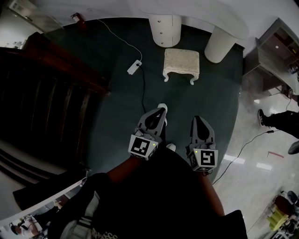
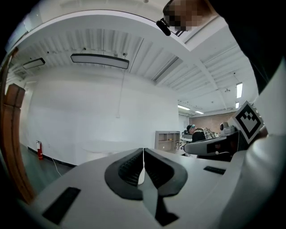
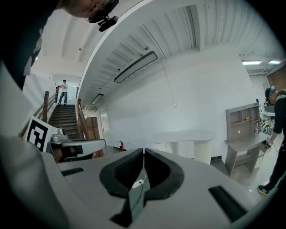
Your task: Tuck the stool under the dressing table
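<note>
The stool (image 1: 181, 62), cream-cushioned with white curved legs, stands on the dark carpet in front of the white dressing table (image 1: 205, 14), outside the gap between its two round pedestals. My left gripper (image 1: 160, 111) and right gripper (image 1: 199, 119) hover side by side well short of the stool, both pointing toward it. Neither touches it. In the left gripper view the left gripper (image 2: 143, 152) has its jaws shut with nothing between them. The right gripper (image 3: 143, 152) is likewise shut and empty, with the dressing table (image 3: 184, 136) ahead. Neither gripper view shows the stool.
A white power strip (image 1: 134, 67) and its cable lie on the carpet left of the stool. A dark wooden staircase (image 1: 42, 93) fills the left side. A grey shelf unit (image 1: 275, 49) stands at the right, beside a person's foot (image 1: 261, 117) on shiny floor.
</note>
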